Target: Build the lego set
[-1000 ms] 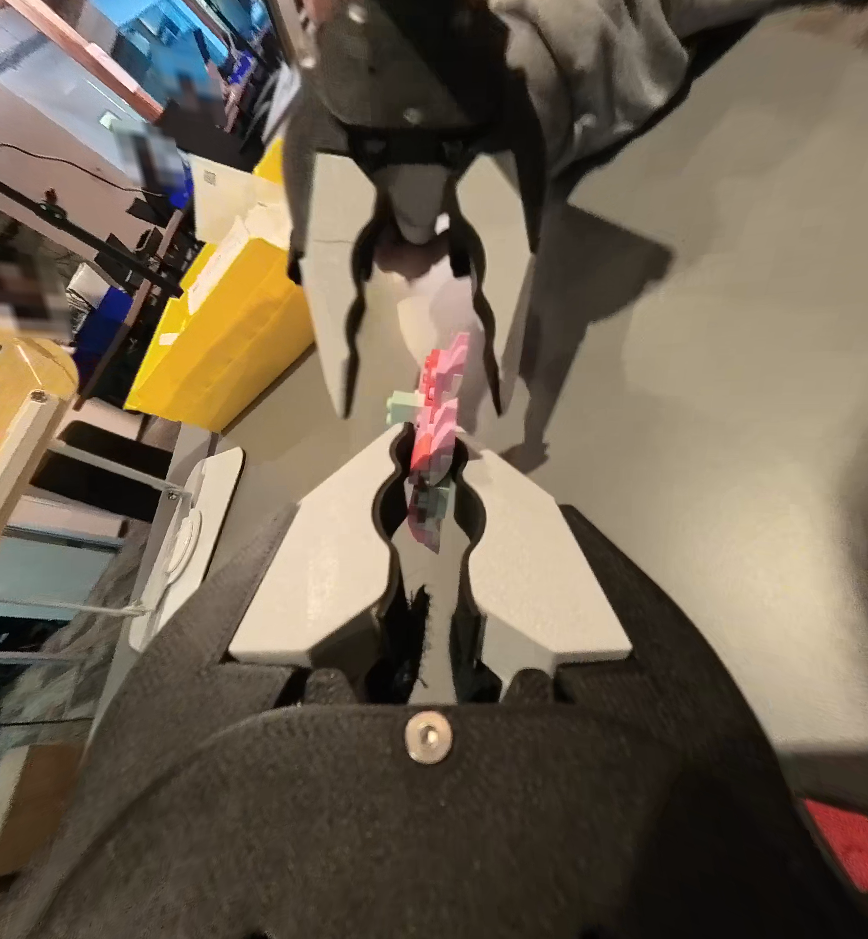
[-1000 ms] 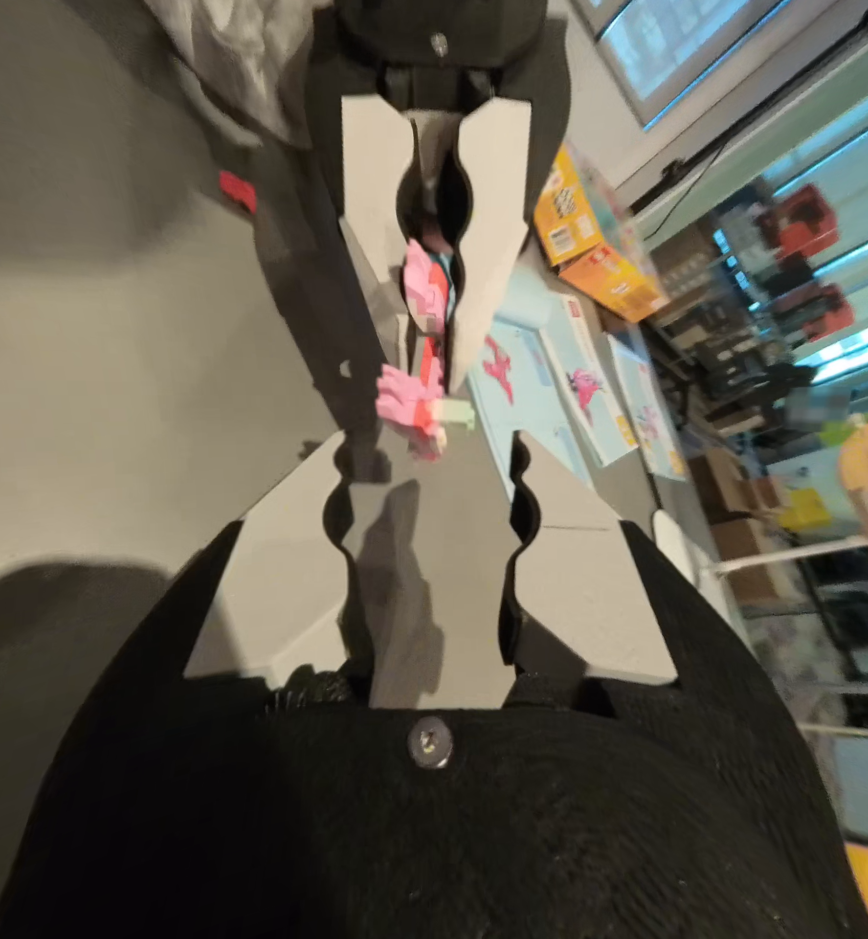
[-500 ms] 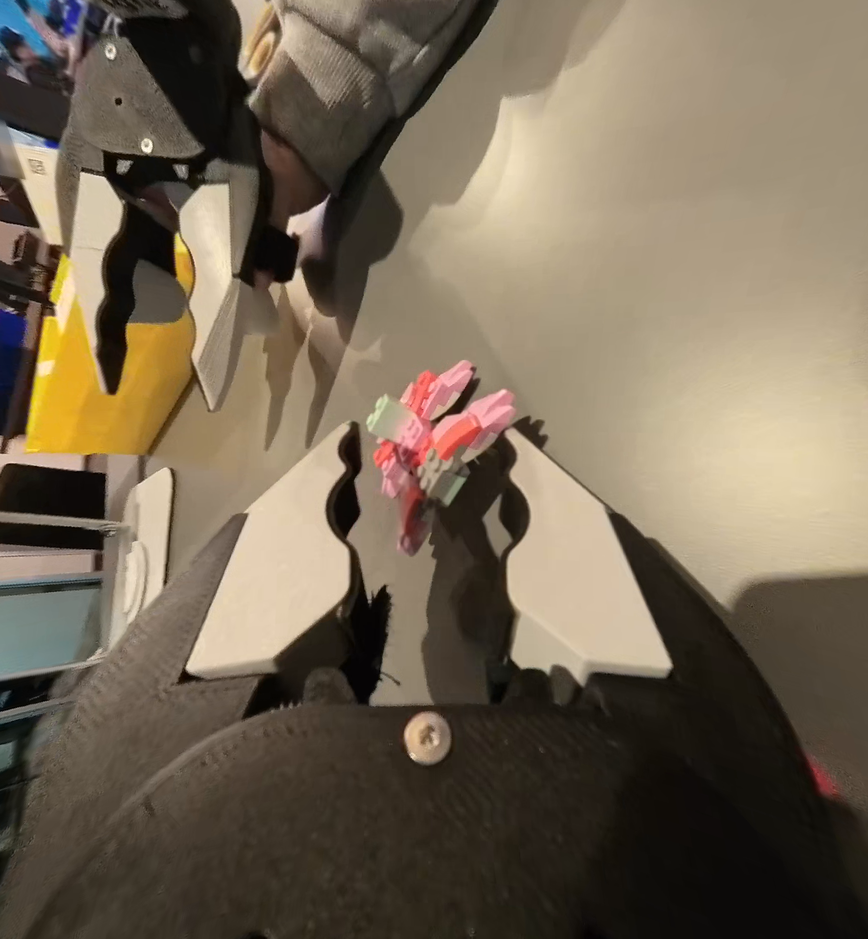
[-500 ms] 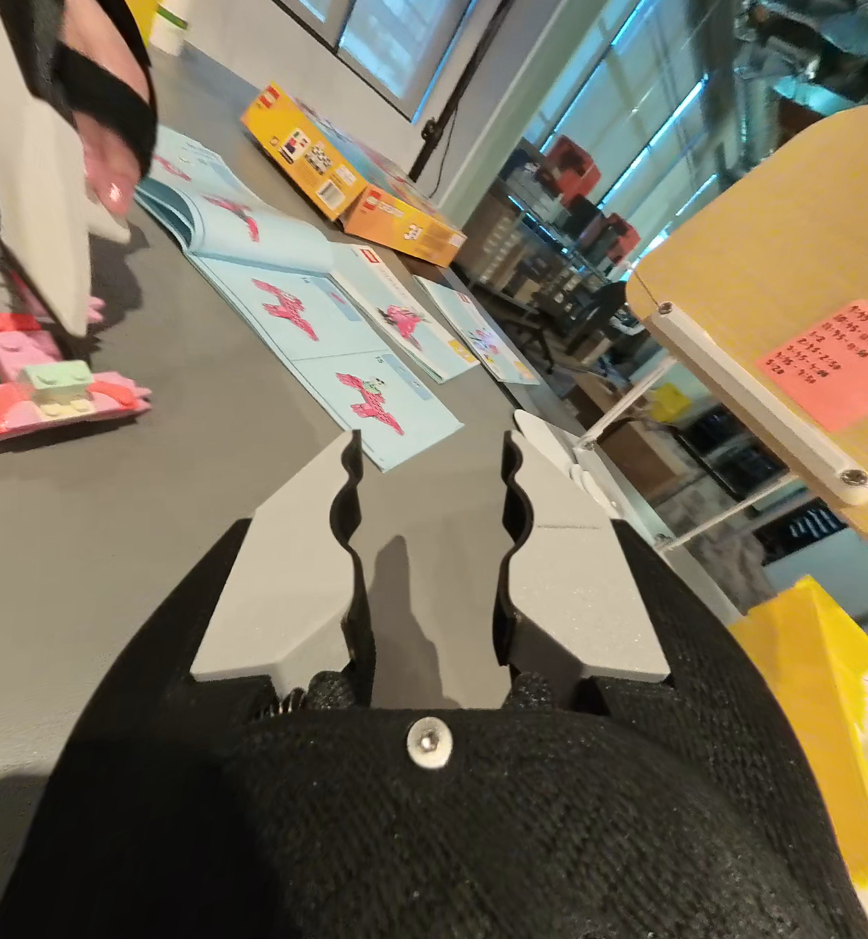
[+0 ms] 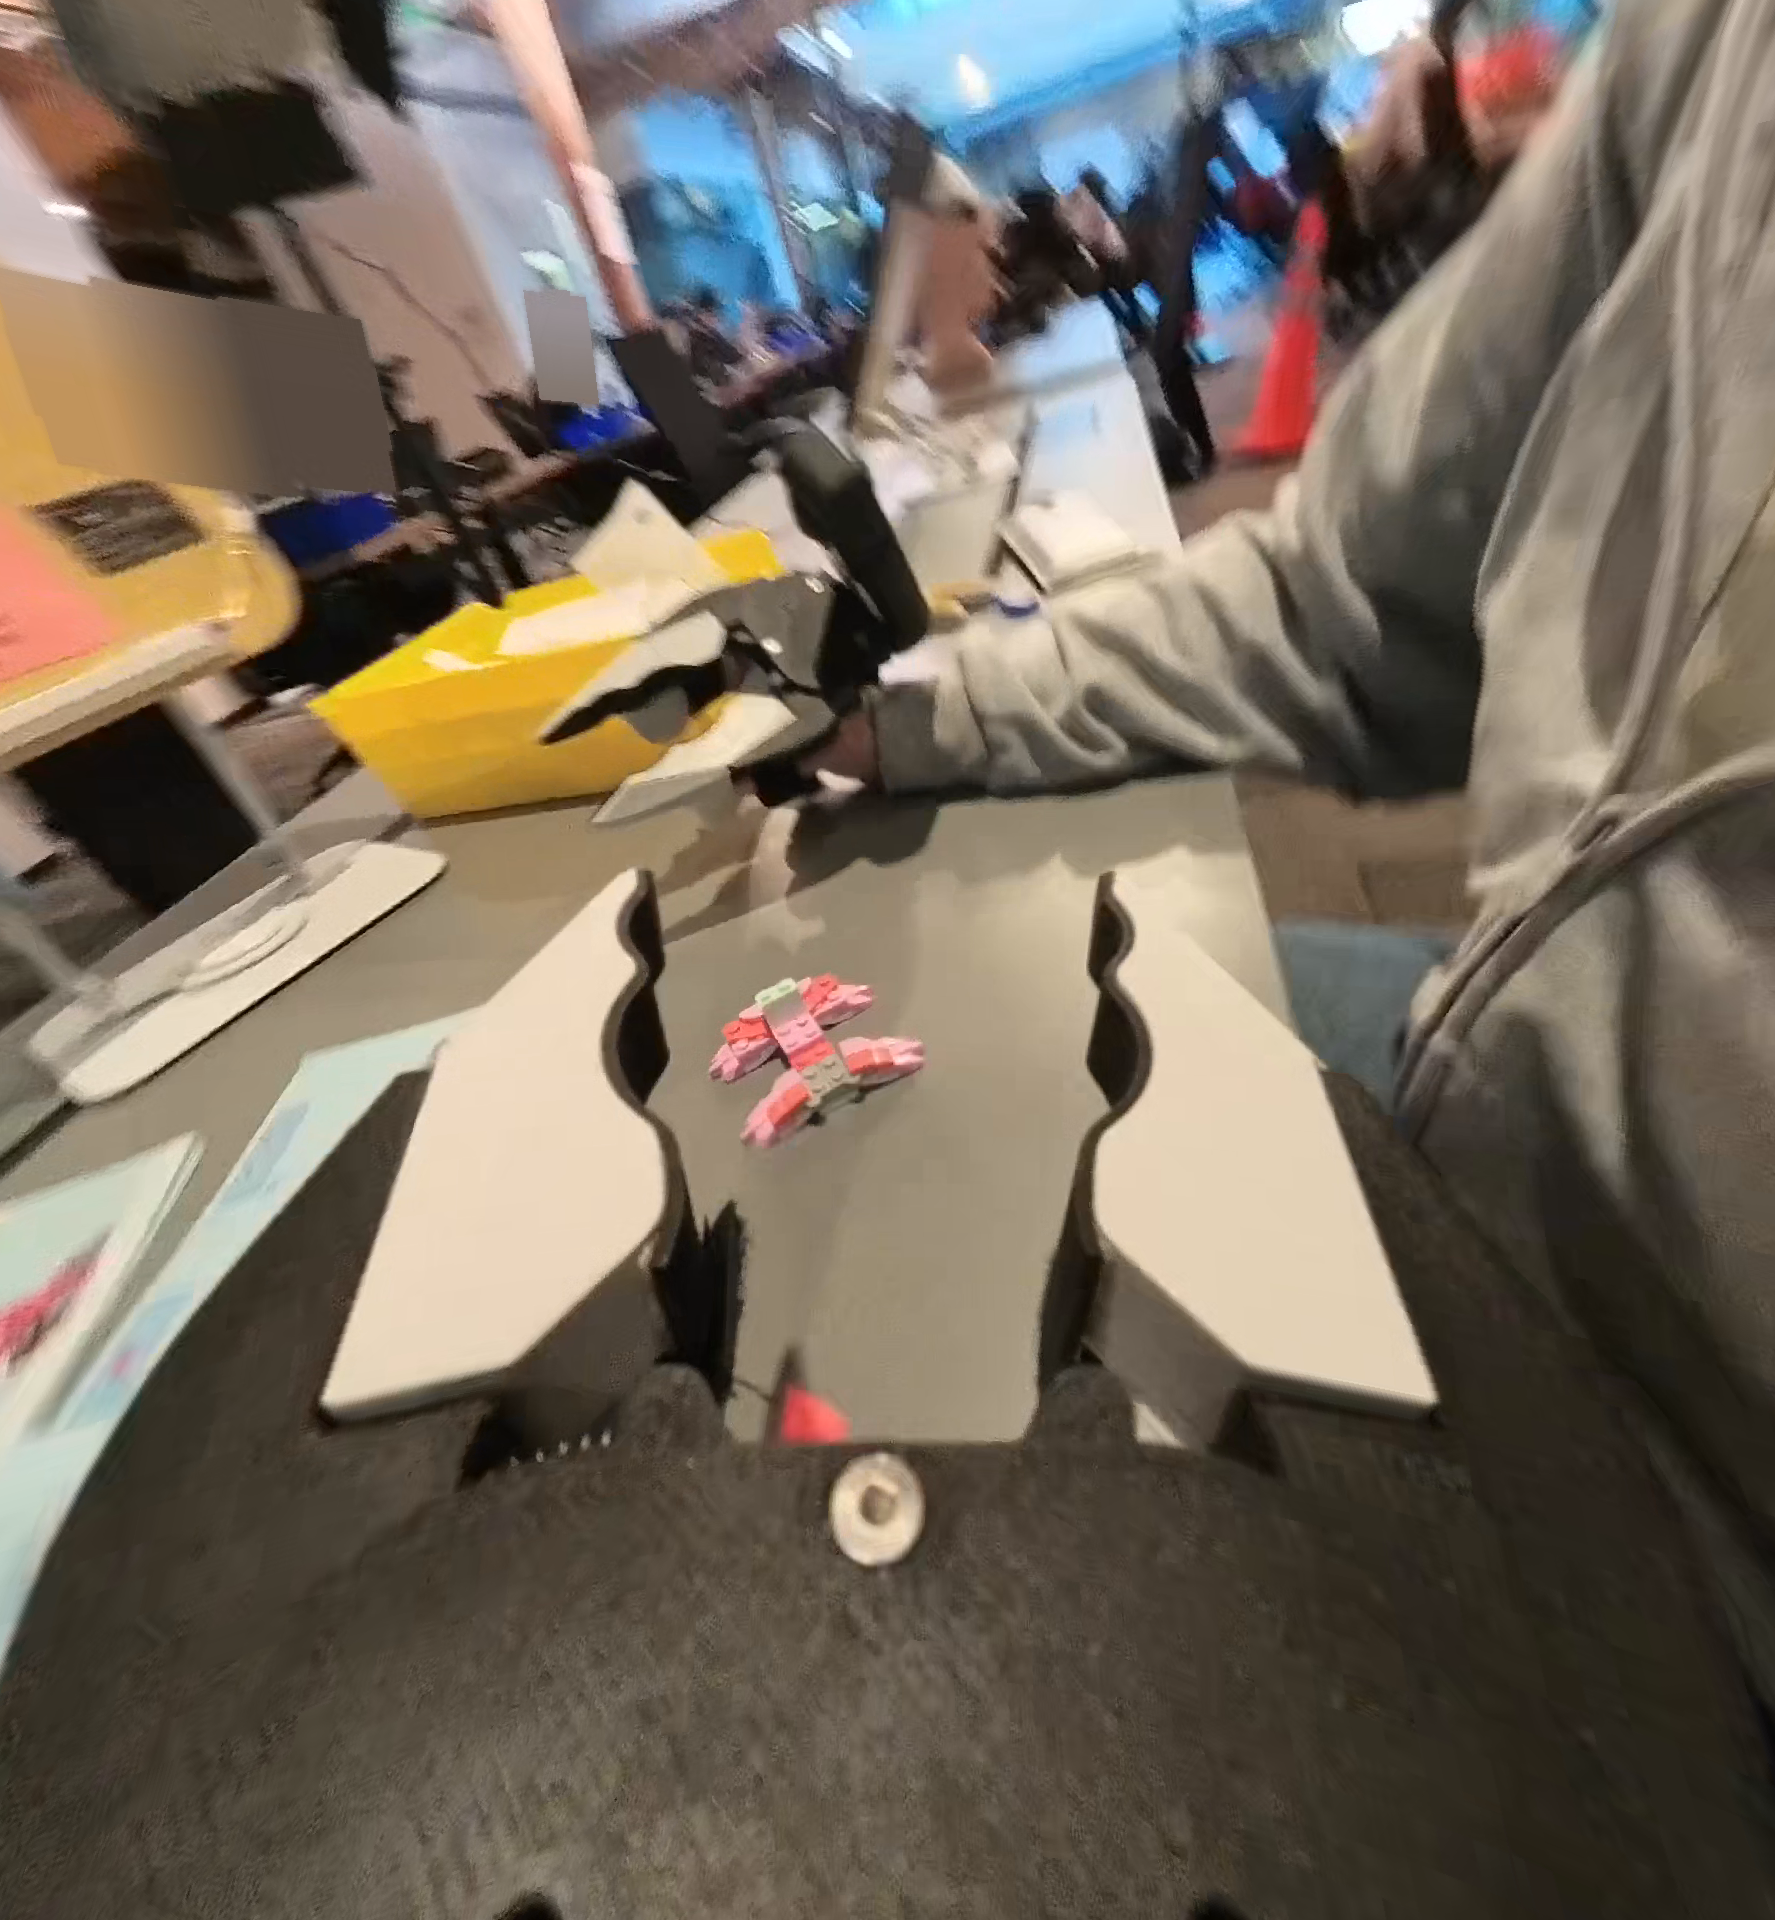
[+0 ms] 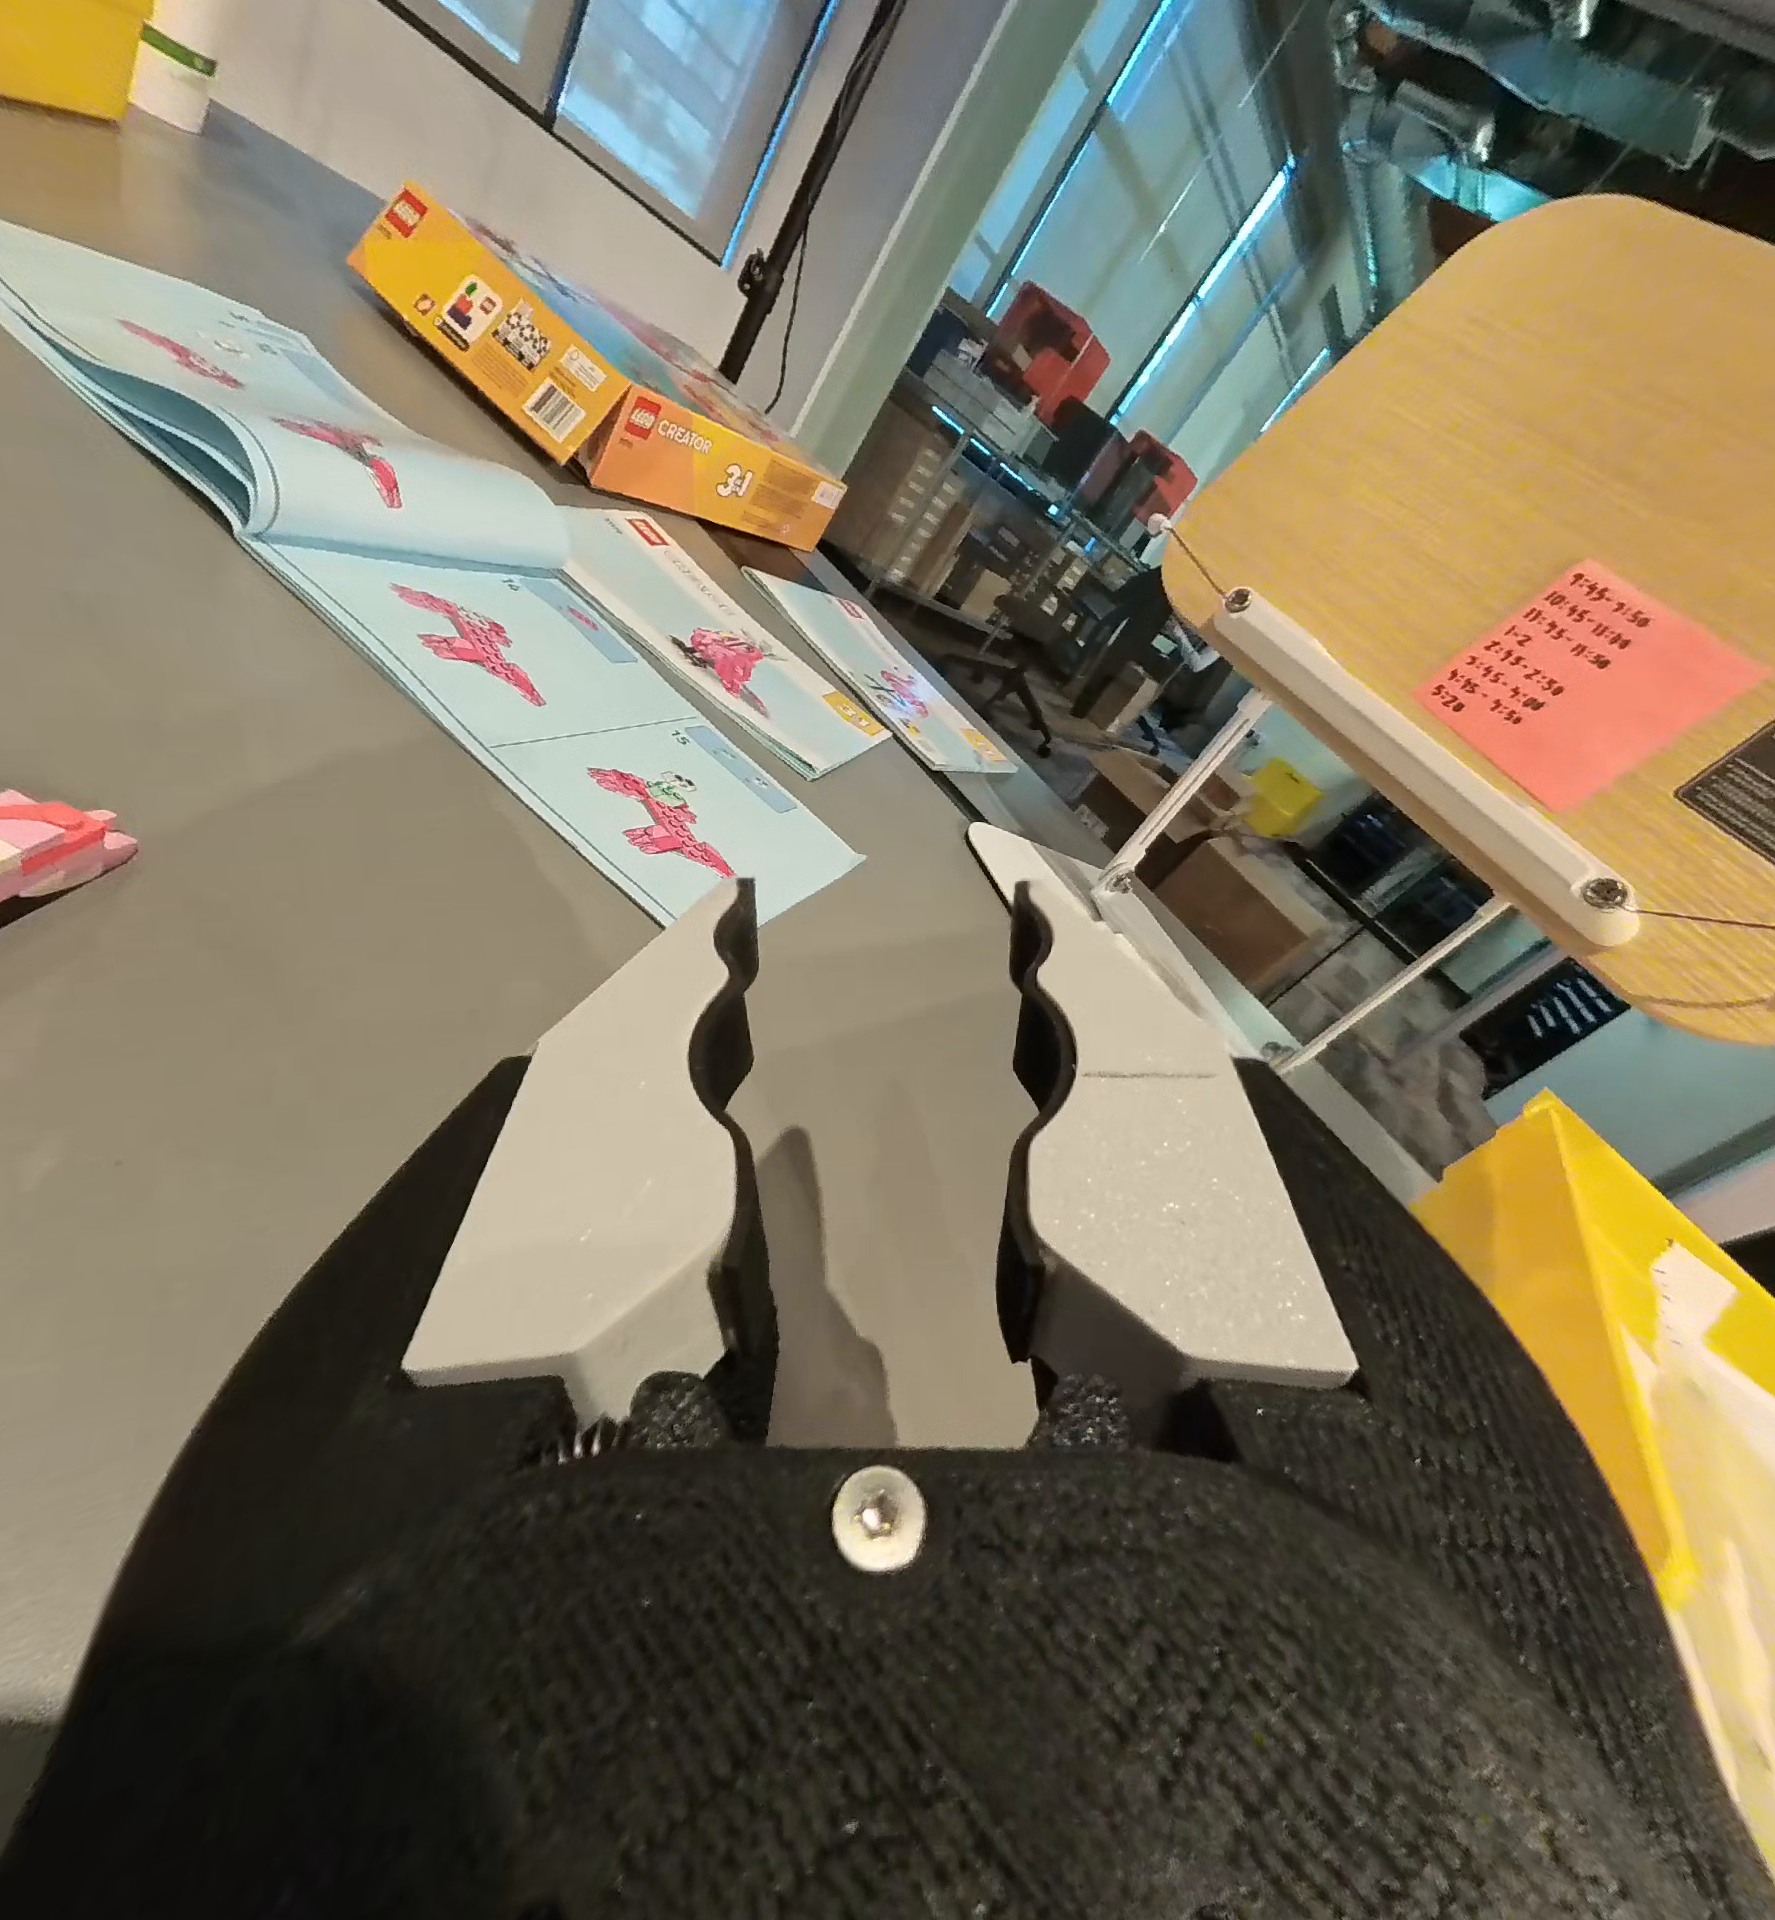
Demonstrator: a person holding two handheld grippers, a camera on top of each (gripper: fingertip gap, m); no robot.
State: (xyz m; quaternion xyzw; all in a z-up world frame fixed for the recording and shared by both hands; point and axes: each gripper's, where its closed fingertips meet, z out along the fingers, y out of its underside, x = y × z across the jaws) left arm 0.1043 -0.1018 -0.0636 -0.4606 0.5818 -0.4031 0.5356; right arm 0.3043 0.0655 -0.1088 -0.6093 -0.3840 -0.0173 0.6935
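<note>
the left tool [image 5: 878,940] is spread wide and holds nothing; its two grey fingers [image 5: 519,1143] frame the model [image 5: 810,1049] without touching it. the model, a small pink and red lego build with a pale green piece at its far end, lies flat on the grey surface [image 5: 893,1247], ahead of the fingertips and between their lines. a small red piece [image 5: 810,1415] lies on the surface close to the tool's base.

the right tool [image 6: 878,904] is open to a narrower gap, empty, its tips low over bare surface [image 6: 239,1039]. in the left view it [image 5: 602,764] shows well beyond the model, held by a hand in a grey sleeve [image 5: 1122,675], just in front of a yellow bin [image 5: 467,727]. in its own view the model [image 6: 21,842] sits at the left edge of the picture, well apart from the tips.

the open booklet [image 6: 426,582] lies ahead and left of the right tool, its near corner close to the left fingertip; two more booklets [image 6: 758,665] and an orange box [image 6: 592,395] lie beyond. the surface's edge runs just right of the tips, with a white stand base [image 6: 1049,873] there and the bin [image 6: 1589,1351] at near right. open surface lies between the model and the right tool.
</note>
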